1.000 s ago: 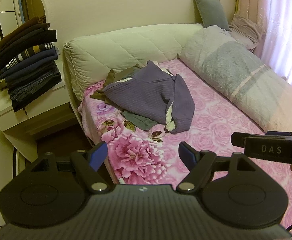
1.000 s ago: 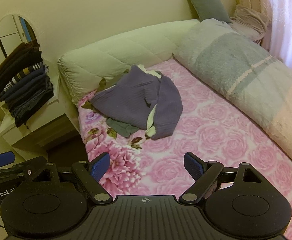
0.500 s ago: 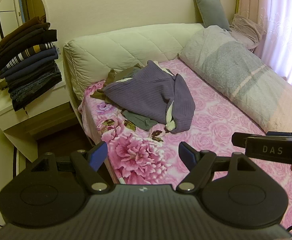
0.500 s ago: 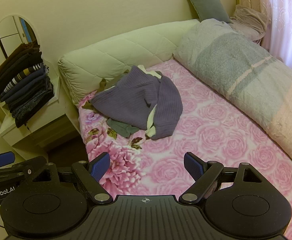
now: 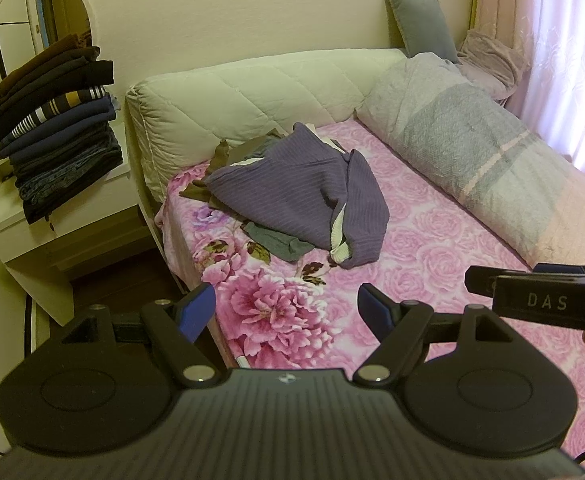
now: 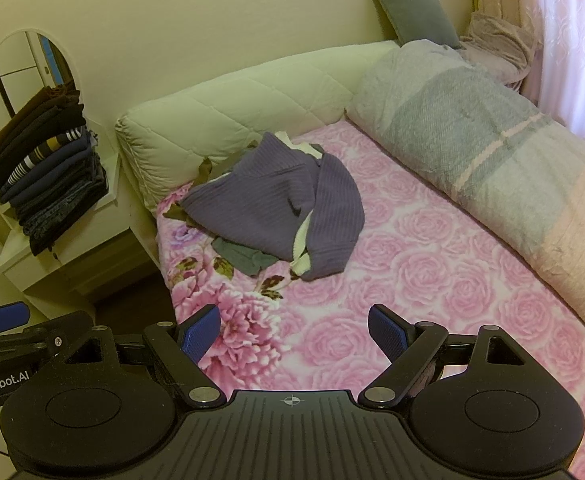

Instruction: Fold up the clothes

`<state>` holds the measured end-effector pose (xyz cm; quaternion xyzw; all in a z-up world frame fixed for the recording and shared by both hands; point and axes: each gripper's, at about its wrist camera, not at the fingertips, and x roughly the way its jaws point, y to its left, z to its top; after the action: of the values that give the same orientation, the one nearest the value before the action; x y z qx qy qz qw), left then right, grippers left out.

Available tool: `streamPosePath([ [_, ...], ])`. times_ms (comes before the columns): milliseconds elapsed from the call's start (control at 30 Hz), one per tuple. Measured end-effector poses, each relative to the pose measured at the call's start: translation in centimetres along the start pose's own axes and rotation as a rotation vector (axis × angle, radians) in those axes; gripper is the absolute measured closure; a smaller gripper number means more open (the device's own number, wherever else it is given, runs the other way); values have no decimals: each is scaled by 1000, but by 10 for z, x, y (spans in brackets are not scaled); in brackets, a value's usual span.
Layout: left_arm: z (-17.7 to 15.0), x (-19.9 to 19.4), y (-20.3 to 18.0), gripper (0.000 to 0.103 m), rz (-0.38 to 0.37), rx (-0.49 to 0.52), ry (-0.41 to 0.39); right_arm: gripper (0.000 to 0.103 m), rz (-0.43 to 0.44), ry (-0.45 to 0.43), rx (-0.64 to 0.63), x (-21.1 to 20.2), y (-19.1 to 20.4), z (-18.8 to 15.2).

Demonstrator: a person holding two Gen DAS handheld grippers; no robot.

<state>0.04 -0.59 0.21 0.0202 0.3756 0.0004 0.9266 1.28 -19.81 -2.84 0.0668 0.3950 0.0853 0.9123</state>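
Above the near edge of a bed [image 5: 432,236] sheeted in pink roses: left gripper [image 5: 286,312] and right gripper [image 6: 294,334] side by side, fingers of both spread wide, nothing between them. Farther up the mattress, near the cream headboard [image 5: 252,92] and well apart from either gripper: a crumpled purple sweater [image 5: 292,192], heaped over a grey garment [image 5: 276,242] and an olive one [image 5: 218,160]. On the dresser alongside, a stack of folded clothes [image 5: 52,132]. Best approach, by the look of it: reach for the sweater first, pinching only its top layer at two separated points near the hem or shoulders, lifting clear of the pieces beneath, then spreading it flat on the open sheet before any fold.
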Motion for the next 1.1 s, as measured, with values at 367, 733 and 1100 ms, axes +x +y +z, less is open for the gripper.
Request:
streamPosePath([
  [367,-1,-2,2,28,-7,9,-1,19,-2,-7,4,-4,1,-2],
  [733,0,-4,3,28,-10,15,-6,19,-4,-14,7,-6,3,-3],
  [1100,0,-4,2,28,-11,24,1,19,-4,-15,18,-7,1,-5],
])
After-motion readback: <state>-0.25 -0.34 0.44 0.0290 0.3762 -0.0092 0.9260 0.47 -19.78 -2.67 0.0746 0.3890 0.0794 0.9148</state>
